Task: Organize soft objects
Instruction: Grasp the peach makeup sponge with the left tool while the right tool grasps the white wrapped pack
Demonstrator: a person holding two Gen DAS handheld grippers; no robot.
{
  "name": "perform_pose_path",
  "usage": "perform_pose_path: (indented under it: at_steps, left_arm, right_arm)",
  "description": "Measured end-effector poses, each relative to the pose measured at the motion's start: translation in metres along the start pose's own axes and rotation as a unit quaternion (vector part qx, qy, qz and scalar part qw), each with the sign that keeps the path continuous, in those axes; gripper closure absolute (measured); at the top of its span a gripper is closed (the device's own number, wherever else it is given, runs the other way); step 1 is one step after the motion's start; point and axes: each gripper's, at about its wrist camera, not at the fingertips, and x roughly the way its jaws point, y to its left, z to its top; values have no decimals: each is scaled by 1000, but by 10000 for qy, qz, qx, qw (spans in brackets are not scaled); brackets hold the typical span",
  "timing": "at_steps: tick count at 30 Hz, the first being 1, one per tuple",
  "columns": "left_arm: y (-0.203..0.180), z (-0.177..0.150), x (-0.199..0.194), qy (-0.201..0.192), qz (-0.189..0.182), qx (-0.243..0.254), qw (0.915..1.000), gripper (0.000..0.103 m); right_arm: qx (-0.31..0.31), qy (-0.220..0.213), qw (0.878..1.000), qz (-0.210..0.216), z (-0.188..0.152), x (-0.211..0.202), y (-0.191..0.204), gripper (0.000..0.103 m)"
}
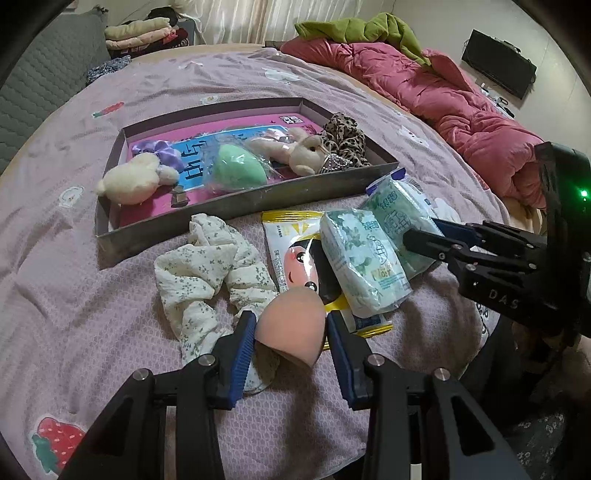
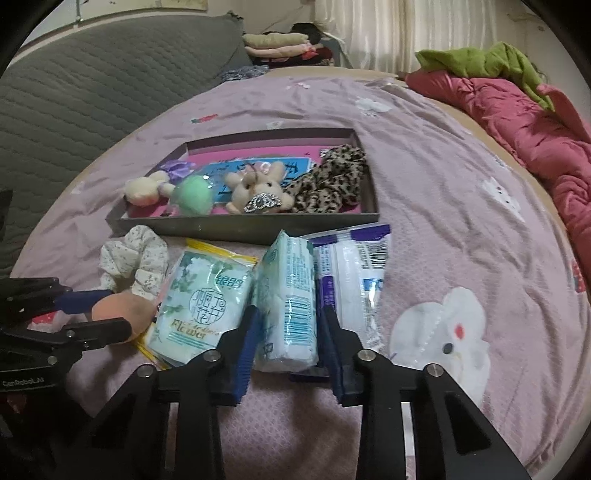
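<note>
My left gripper (image 1: 290, 338) pinches the peach makeup sponge (image 1: 291, 328) between its two blue pads, the rounded end pointing away from me and the cut end toward the camera. The sponge sits just above the floral scrunchie (image 1: 207, 273) and the near corner of the yellow-edged cartoon packet (image 1: 303, 266), both lying flat on the pink bedspread (image 1: 74, 258).

My right gripper (image 2: 288, 332) closes on the tissue pack standing on edge (image 2: 288, 295), one pad pressed against each broad face. Beside it on the left lies a second tissue pack (image 2: 203, 306), flat, resting on the cartoon packet; on the right lies a purple-and-white wipes packet (image 2: 354, 273), just beside the gripped pack. In the right wrist view, my left gripper with its sponge appears at the left edge, near the flat tissue pack.

Beyond these items stands the shallow cardboard tray (image 1: 236, 203), its near wall just behind the scrunchie and packets. Inside it, from left to right: a cream plush toy (image 1: 129, 181) with a purple bow, a green sponge in clear wrap (image 1: 236, 170), a beige plush rabbit (image 1: 295, 155), and a leopard-print scrunchie (image 1: 347, 140).

At the far right of the bed lies a bunched red quilt (image 1: 443, 96) with a green garment (image 1: 354, 29) on top.
</note>
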Motion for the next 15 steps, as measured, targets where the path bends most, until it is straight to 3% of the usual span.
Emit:
perform_pose_path:
  at_steps: [6, 15]
  left_arm:
    - [2, 1, 4, -16, -48, -34, 10000, 63]
    - [2, 1, 5, -38, -65, 13, 10000, 64]
  right_arm:
    - [8, -103, 9999, -15, 2, -1, 0, 78]
    - [218, -327, 9992, -59, 5, -16, -10, 79]
